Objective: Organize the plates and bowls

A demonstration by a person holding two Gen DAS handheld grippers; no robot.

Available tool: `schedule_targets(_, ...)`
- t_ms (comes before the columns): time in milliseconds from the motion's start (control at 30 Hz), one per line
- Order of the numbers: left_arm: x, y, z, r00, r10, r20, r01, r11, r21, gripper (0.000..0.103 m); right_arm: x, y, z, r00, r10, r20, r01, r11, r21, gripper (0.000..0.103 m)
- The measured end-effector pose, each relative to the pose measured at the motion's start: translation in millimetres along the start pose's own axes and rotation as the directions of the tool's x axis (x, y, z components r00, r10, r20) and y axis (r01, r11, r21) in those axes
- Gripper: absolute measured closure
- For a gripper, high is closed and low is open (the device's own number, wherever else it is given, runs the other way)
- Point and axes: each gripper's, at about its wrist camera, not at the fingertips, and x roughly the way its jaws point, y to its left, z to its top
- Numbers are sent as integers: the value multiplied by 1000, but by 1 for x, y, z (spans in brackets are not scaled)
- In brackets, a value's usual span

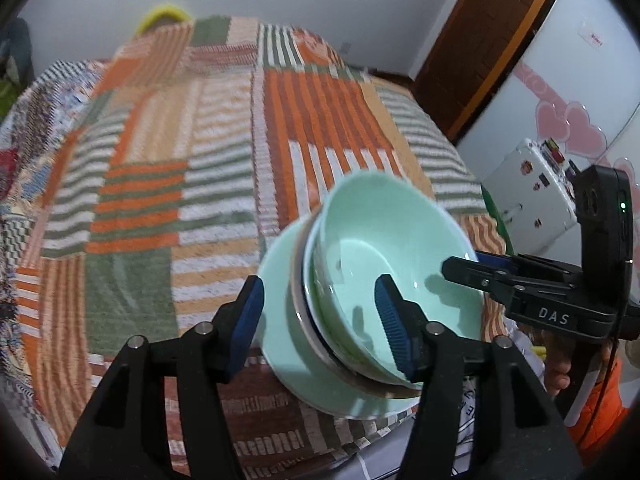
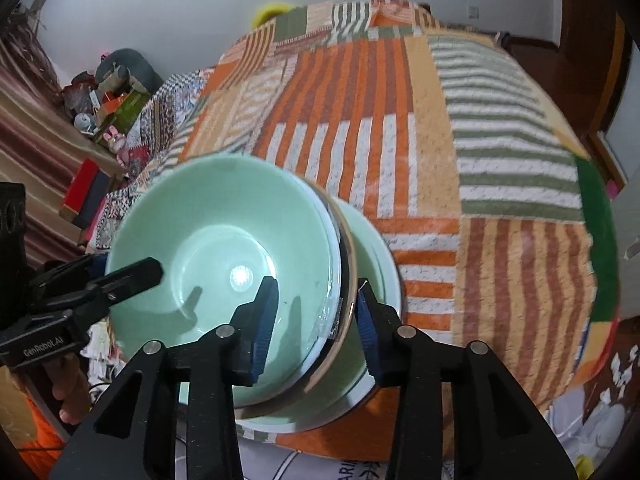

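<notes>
With the stacked bowls [image 1: 384, 280] straddled at lower right by both the spread left gripper [image 1: 320, 320] and right gripper [image 2: 316, 320], neither pinching, a tilt-induced slide could be caused.

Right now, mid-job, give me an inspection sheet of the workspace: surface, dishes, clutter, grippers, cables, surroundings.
Surface: bed under an orange, green and white striped patchwork blanket.
Job's things: pale green bowl nested on a white dish and a brown-rimmed one, all on a pale green plate; stack tilted.
Clutter: boxes and toys on a ledge at the far left.
Grippers: left gripper straddles the stack's rim; right gripper straddles the opposite rim; contact unclear.
Cables: nothing seen.
Surroundings: white wall, wooden door, white appliance with heart decals.
</notes>
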Motion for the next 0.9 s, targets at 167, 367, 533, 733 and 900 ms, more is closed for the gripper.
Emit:
schedule_targets(167,-42,-12,4,992,27,125,-32,999,35,43,-39,12,-1,993,-11,119,17,998,-55,65)
schedule_targets(367,-106,-33,1,945,53,323,-81,994,76,33,-95,35,-5,954,1,300,36,992,-119,56)
schedule_targets(533,-152,-51,-10,880,71,469,-129,987,92,17,-137,59,-14,899,21,438,54,986,-157,52)
schedule_targets(733,-190,-66,-28,809,77,583,-157,984,89,7,-172,78,-30,828,49,559,76,977,-199,36)
schedule_targets(900,-210,-71,-42,767,81,636,-165,984,74,2,-190,89,-41,781,75,620,86,971,-225,27)
